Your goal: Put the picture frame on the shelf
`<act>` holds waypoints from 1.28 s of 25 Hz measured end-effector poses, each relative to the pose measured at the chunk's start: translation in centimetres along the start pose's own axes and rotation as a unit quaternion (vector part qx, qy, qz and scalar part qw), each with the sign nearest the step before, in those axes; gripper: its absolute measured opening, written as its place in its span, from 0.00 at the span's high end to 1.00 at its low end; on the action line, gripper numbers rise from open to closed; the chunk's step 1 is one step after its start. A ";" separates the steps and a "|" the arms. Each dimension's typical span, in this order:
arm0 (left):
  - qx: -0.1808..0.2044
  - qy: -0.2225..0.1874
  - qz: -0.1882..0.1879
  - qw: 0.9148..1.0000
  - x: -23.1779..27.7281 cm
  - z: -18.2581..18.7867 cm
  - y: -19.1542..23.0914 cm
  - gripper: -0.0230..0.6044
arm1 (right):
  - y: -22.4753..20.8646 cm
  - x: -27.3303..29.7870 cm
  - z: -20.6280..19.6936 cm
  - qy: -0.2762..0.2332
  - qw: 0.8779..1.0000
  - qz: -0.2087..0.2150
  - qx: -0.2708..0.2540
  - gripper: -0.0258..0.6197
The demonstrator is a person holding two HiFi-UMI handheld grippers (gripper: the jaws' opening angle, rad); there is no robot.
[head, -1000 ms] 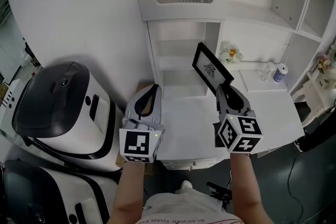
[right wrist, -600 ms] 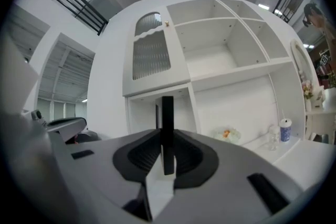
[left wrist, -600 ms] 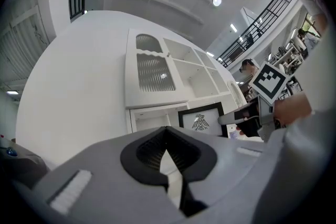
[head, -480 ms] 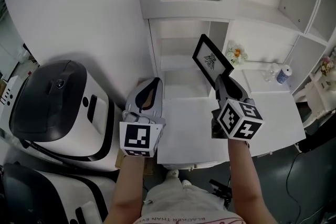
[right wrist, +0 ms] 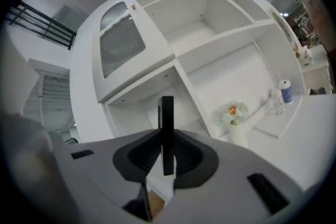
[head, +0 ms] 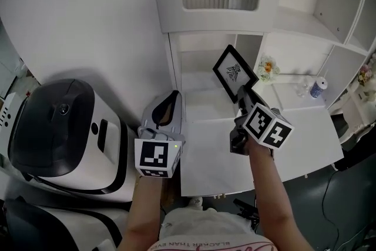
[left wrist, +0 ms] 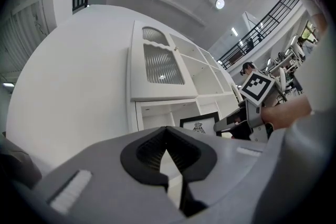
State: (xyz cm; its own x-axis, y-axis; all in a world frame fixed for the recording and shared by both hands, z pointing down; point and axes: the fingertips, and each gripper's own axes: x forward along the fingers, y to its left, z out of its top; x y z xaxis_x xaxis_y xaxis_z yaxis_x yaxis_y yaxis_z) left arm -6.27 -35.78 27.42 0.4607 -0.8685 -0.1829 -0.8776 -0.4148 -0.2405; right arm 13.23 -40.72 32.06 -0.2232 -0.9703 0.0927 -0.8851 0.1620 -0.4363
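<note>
My right gripper (head: 245, 98) is shut on the lower edge of a black picture frame (head: 234, 72) holding a white print with a dark drawing. It keeps the frame tilted in front of the white shelf unit's low open compartment (head: 200, 62). In the right gripper view the frame (right wrist: 167, 113) stands edge-on between the jaws of that gripper (right wrist: 167, 157). My left gripper (head: 174, 97) hangs to the frame's left, shut and empty. In the left gripper view its tips (left wrist: 167, 129) meet, and the frame (left wrist: 199, 124) and the right gripper's marker cube (left wrist: 258, 86) show beyond.
A small vase of flowers (head: 268, 67), a clear glass (head: 302, 89) and a blue-labelled bottle (head: 317, 89) stand on the shelf's counter (head: 294, 132) to the right. Large white-and-black machines (head: 59, 132) sit at the left. Upper shelf compartments (head: 329, 3) are open.
Both grippers have moved forward toward the shelf. The right gripper has rolled, and the frame now sits closer to the low open compartment.
</note>
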 end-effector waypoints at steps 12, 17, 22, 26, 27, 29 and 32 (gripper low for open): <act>0.002 0.008 -0.008 1.000 2.4 -1.7 2.0 0.95 | -1.8 5.9 -3.4 0.036 0.980 -0.021 0.195 0.86; 0.000 0.014 -0.006 1.000 2.9 -2.5 2.5 0.95 | -2.3 7.3 -4.7 0.041 0.956 -0.008 0.292 0.86; 0.001 0.018 0.000 1.000 3.0 -3.1 3.1 0.95 | -2.3 8.3 -6.0 0.045 0.927 0.001 0.371 0.86; 0.000 0.022 0.004 1.000 2.9 -3.5 3.4 0.95 | -2.4 8.8 -7.7 0.050 0.888 0.004 0.458 0.86; 0.000 0.024 0.004 1.000 2.9 -3.6 3.4 0.95 | -2.3 8.9 -8.0 0.051 0.881 0.004 0.471 0.86; 0.001 0.025 0.005 1.000 2.8 -3.7 3.5 0.95 | -2.3 9.0 -8.4 0.048 0.875 0.004 0.482 0.86; 0.003 0.028 0.007 1.000 2.6 -3.9 3.7 0.95 | -2.3 9.3 -8.9 0.048 0.873 -0.002 0.485 0.86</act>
State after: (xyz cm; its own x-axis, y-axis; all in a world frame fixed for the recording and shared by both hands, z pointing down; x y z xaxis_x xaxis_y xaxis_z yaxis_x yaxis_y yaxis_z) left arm -8.82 -40.57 29.80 0.4408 -0.8877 -0.1328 -0.8825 -0.4017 -0.2444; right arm 9.59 -48.53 41.92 -0.2959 -0.9435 0.1494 -0.1330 -0.1142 -0.9845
